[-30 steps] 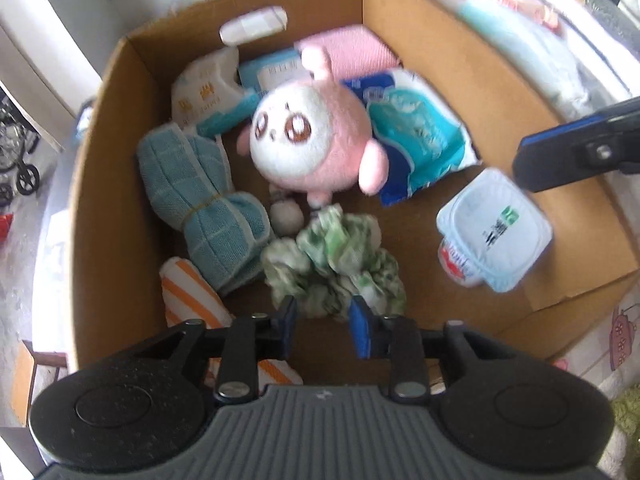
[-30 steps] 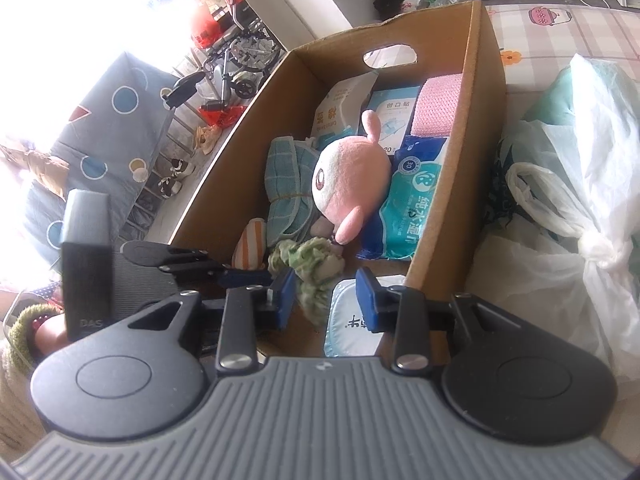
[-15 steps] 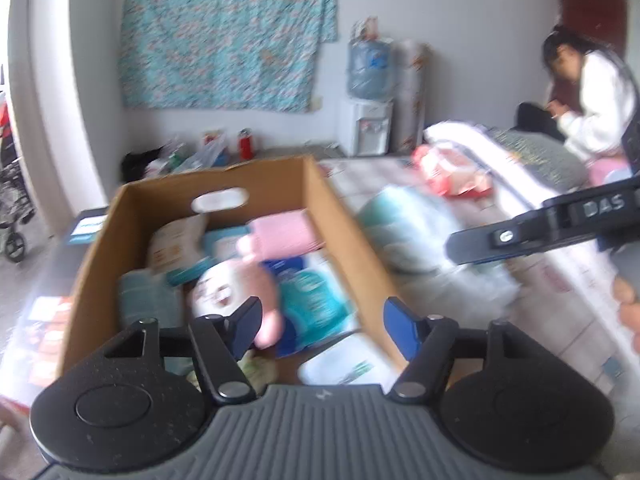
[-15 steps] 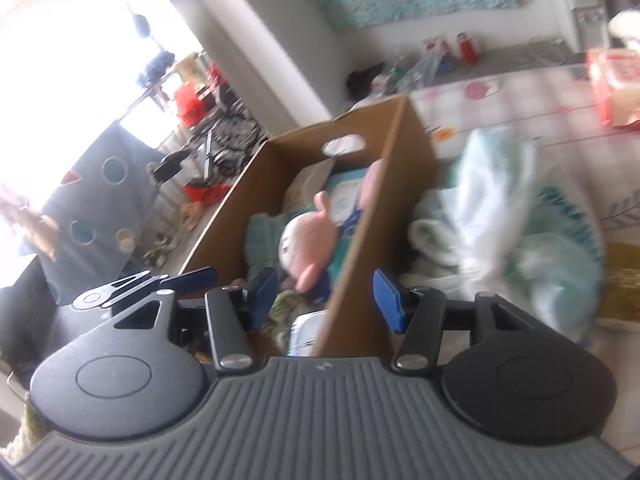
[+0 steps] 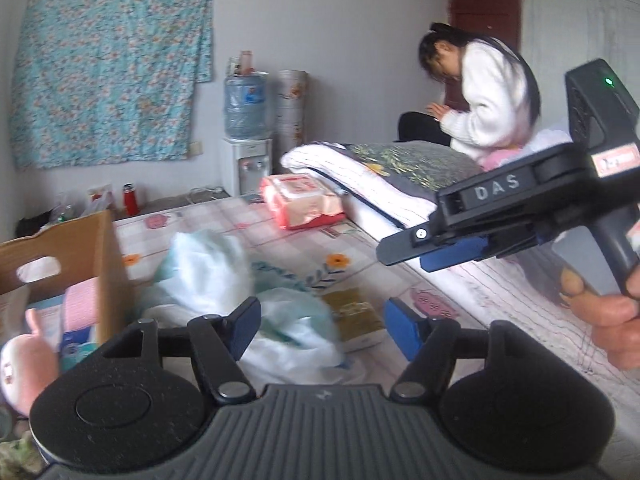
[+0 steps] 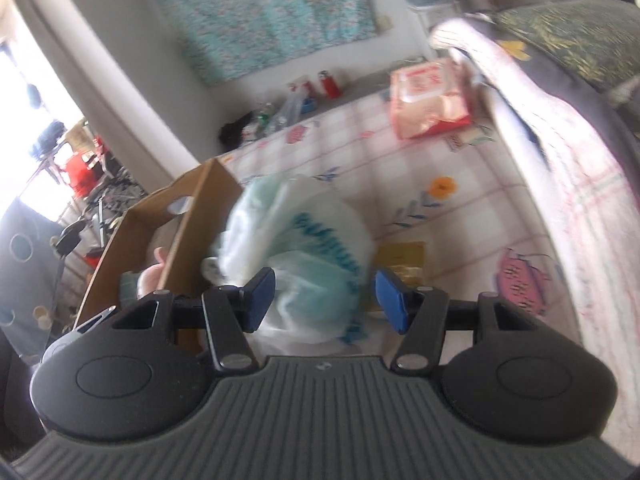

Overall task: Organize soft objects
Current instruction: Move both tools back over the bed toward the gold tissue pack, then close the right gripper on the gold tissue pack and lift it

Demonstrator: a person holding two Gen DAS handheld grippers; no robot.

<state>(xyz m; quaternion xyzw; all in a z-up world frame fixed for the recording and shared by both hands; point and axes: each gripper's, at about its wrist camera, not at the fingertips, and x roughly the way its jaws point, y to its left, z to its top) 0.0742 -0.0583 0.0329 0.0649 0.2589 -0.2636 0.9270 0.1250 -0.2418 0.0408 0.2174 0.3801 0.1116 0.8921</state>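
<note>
A: Where's the next soft thing?

B: The bag (image 5: 224, 280), a white-and-teal plastic bundle on the bed (image 5: 360, 248), lies just beside the box (image 5: 108, 264) wall. In the right wrist view it sits at twelve o'clock from the right gripper (image 6: 324, 300), framed between the blue pads.

A: Are the fingers on it?

B: No. Both grippers stand apart and empty. The left gripper (image 5: 320, 328) has its jaws spread, the bag behind its pad at ten o'clock.

A: How will it handle?

B: I'd judge it light, squashy and slick: thin film over something soft. A pinch on loose film may slip or stretch. Better to take a bunched fold near the top, or squeeze the body from both sides.

A: What can't you make out?

B: The bag is smeared by motion, so I can't find a knot or handle, nor what's inside. The box is cut off at nine o'clock; only the plush (image 5: 24, 368) and a pink pack (image 5: 82, 308) peek over. The yellow packet (image 5: 356, 312) at one o'clock is partly hidden behind the bag.
</note>
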